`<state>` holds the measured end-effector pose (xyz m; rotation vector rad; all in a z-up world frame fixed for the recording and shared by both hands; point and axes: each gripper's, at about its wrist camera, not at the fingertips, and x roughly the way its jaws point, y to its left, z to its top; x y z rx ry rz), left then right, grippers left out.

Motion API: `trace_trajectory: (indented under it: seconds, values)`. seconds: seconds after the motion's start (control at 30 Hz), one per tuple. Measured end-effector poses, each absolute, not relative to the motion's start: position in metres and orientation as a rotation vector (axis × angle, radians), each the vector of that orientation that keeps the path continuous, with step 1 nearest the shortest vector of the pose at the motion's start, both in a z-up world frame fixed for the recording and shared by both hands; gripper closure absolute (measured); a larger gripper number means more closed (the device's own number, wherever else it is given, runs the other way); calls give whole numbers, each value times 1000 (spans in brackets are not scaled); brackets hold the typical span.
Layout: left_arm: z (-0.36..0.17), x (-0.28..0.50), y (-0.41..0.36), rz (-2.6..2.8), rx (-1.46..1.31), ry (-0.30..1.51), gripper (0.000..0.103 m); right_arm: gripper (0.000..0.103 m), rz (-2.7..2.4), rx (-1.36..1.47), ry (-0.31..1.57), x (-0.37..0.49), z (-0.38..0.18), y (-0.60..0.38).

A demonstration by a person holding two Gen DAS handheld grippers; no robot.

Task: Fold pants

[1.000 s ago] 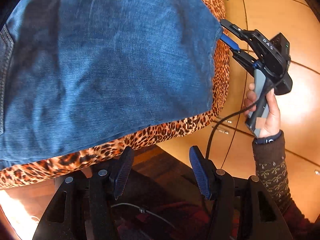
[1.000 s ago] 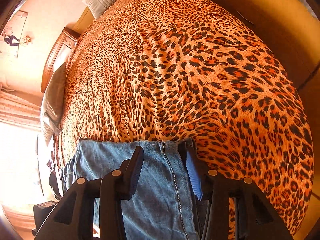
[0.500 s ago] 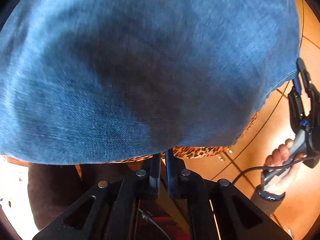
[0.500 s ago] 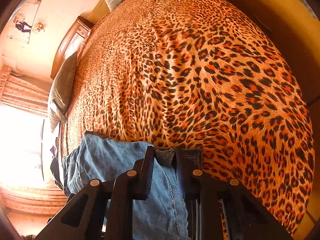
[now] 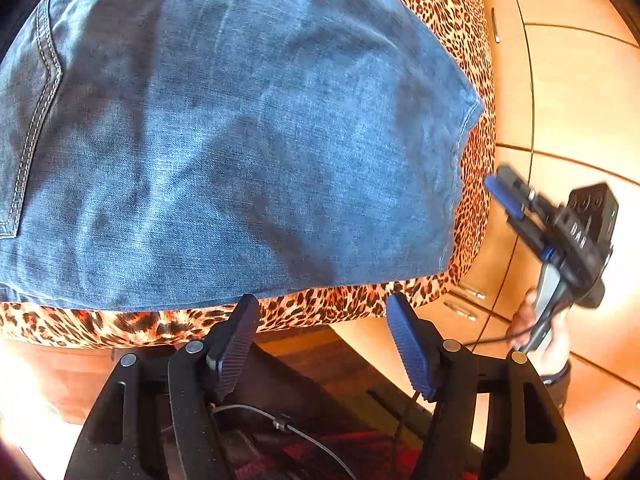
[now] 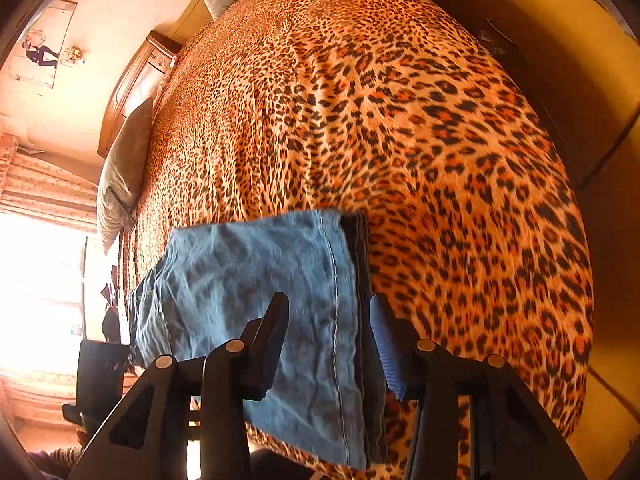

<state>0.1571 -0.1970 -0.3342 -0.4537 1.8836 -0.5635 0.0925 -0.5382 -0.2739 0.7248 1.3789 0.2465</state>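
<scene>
Folded blue jeans lie flat on the leopard-print bedspread, close to the bed's near corner. My left gripper hovers just off the jeans' near edge; its jaws are opening and nothing is between them. In the right wrist view the same jeans lie below my right gripper, whose jaws are opening with the pads clear of the cloth. The left wrist view shows the right gripper, held by a hand, a little way off the jeans' right edge, beside the bed.
The bedspread stretches far beyond the jeans. Pillows lie at the head and left side, with a wooden nightstand behind them. Wooden cabinet doors stand close along the bed's right side. A bright window is at left.
Half a second ago both grippers were pinched nearly shut at the jeans' edges. Now both stand open and have drawn back from the cloth, which lies flat.
</scene>
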Motion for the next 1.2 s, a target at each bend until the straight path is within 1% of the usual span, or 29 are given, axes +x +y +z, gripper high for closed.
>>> trace_trajectory:
  seconds: [0.1,0.17,0.2,0.23,0.27,0.3,0.33,0.37,0.4,0.43,0.47,0.5,0.53,0.57,0.6,0.67,0.73,0.77,0.8,0.93,1.0,1.07,1.2]
  values:
    - [-345,160,-190,-531,-467,1914,38,58,227,731,1455,57,-285,-534]
    - [-356,161,-200,-500,-457,1922,39,58,218,731,1494,41,-294,-528]
    - [-360,164,-198,-485,-456,1935,41,58,221,726,1500,36,-298,-523]
    - [-366,164,-198,-472,-463,1956,43,61,229,698,1499,34,-300,-517]
    - [-372,163,-200,-468,-474,1978,48,76,237,630,1499,32,-300,-509]
    - [-378,163,-203,-456,-472,2001,55,90,237,555,1500,31,-299,-503]
    - [-381,162,-202,-442,-466,2016,58,91,242,535,1488,29,-295,-501]
    - [-382,161,-202,-444,-460,2027,60,97,238,564,1471,26,-292,-506]
    - [-384,160,-202,-453,-460,2035,60,98,231,600,1459,21,-291,-511]
    - [-385,159,-201,-450,-463,2039,60,98,217,609,1475,18,-294,-515]
    - [-387,158,-199,-445,-470,2039,65,103,182,575,1509,16,-301,-516]
    - [-386,156,-199,-441,-477,2045,67,103,176,571,1529,12,-306,-518]
    - [-385,155,-197,-448,-485,2059,67,103,174,610,1518,10,-306,-522]
    - [-377,156,-189,-466,-488,2061,67,102,161,646,1499,9,-302,-528]
    - [-369,159,-187,-490,-481,2041,66,96,158,705,1456,7,-296,-534]
    - [-348,170,-185,-533,-404,1973,64,96,180,858,1373,4,-286,-547]
    - [-327,180,-185,-552,-304,1891,58,79,165,922,1333,0,-281,-553]
    - [-318,185,-184,-553,-255,1850,49,61,147,935,1326,-3,-281,-556]
    - [-307,192,-184,-553,-211,1809,45,54,123,949,1320,-7,-281,-558]
    - [-266,218,-204,-614,-51,1675,40,54,98,1073,1271,-40,-289,-560]
    - [-252,229,-219,-645,23,1629,35,54,70,1116,1241,-53,-295,-556]
    - [-240,234,-240,-687,90,1606,34,54,50,1195,1192,-61,-302,-550]
    - [-227,258,-276,-755,219,1616,34,54,-18,1279,1142,-72,-311,-531]
